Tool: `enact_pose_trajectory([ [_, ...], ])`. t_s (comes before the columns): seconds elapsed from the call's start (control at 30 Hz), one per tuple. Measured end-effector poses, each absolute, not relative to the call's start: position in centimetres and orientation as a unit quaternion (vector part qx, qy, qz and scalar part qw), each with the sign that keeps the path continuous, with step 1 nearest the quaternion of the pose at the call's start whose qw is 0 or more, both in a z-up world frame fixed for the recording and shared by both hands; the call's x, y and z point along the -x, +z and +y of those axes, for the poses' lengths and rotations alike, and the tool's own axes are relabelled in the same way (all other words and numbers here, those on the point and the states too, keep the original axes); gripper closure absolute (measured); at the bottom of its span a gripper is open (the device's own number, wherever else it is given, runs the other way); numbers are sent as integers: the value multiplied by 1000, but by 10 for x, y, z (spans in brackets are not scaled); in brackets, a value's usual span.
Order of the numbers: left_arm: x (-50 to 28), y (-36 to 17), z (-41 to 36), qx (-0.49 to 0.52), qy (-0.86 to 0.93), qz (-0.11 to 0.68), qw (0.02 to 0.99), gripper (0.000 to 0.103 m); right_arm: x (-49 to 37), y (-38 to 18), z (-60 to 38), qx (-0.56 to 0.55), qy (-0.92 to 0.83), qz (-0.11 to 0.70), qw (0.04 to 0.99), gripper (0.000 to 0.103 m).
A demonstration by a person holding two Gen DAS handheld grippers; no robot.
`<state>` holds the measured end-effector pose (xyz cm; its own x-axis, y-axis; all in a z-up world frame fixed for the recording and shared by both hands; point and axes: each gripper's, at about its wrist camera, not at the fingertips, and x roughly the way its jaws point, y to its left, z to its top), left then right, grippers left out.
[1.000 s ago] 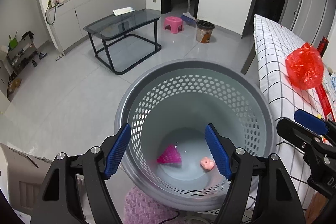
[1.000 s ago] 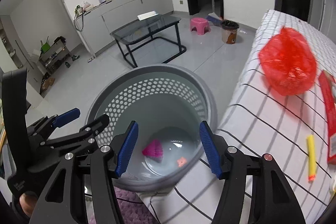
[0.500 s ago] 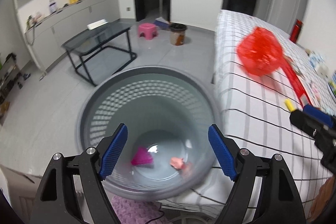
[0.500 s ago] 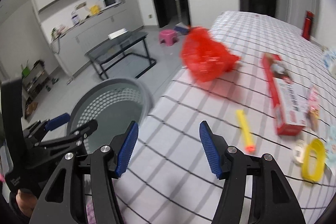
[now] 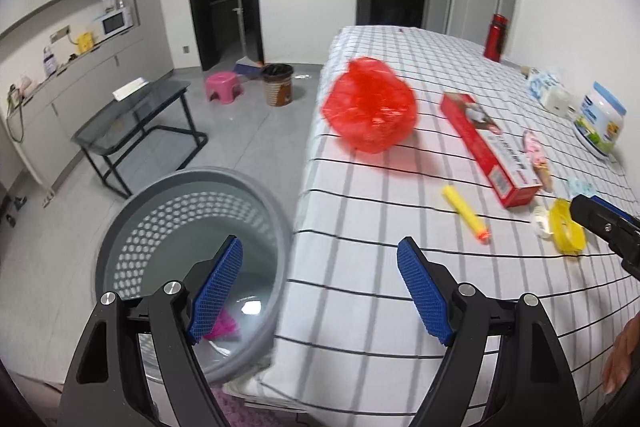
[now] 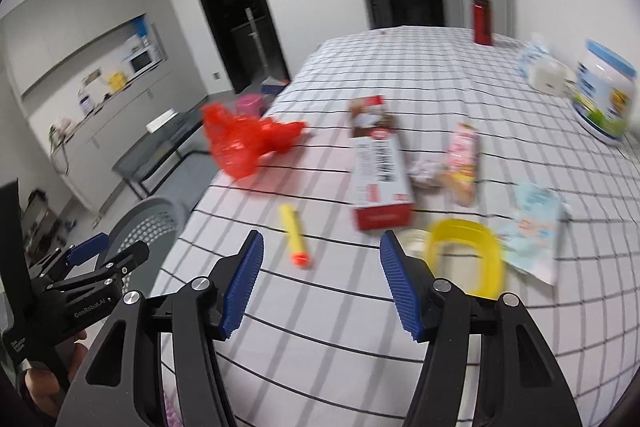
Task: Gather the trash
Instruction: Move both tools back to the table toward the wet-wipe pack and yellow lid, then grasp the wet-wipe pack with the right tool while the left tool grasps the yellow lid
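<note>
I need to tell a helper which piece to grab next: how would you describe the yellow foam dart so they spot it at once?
Start at the table with the black-and-white checked cloth, at its near edge beside the grey perforated basket. Between the crumpled red plastic bag and the long red box lies the yellow foam dart. It is the only slim yellow stick with an orange tip; the other yellow thing is a wide ring.

Near cloth strip of table (image 6: 320,327) bare, open passage. Ahead: yellow foam dart (image 6: 295,235), red box (image 6: 380,179), yellow ring (image 6: 464,255) crowd the middle. Red bag (image 5: 370,111) near table edge; grey basket (image 5: 192,195) just beside the table, mouth open.
</note>
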<state>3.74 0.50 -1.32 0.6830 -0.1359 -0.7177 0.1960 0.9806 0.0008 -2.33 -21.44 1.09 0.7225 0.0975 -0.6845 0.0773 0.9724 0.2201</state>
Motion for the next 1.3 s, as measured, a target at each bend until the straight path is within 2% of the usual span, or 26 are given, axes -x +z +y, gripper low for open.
enact_pose_trajectory([
  [0.27, -33, -11, -48, -58, -123, 388, 911, 25, 63, 14, -281, -134, -48, 360, 922, 43],
  [0.57, -38, -14, -107, -71, -159, 396, 901, 24, 74, -15, -338, -154, -89, 386, 905, 43],
  [0.87, -39, -16, -146, -78, -168, 400, 898, 24, 62, -33, -368, -161, -99, 410, 892, 43],
  [1.3, -31, -14, -157, -83, -160, 398, 900, 24, 7, -35, -371, -162, -108, 426, 883, 43],
])
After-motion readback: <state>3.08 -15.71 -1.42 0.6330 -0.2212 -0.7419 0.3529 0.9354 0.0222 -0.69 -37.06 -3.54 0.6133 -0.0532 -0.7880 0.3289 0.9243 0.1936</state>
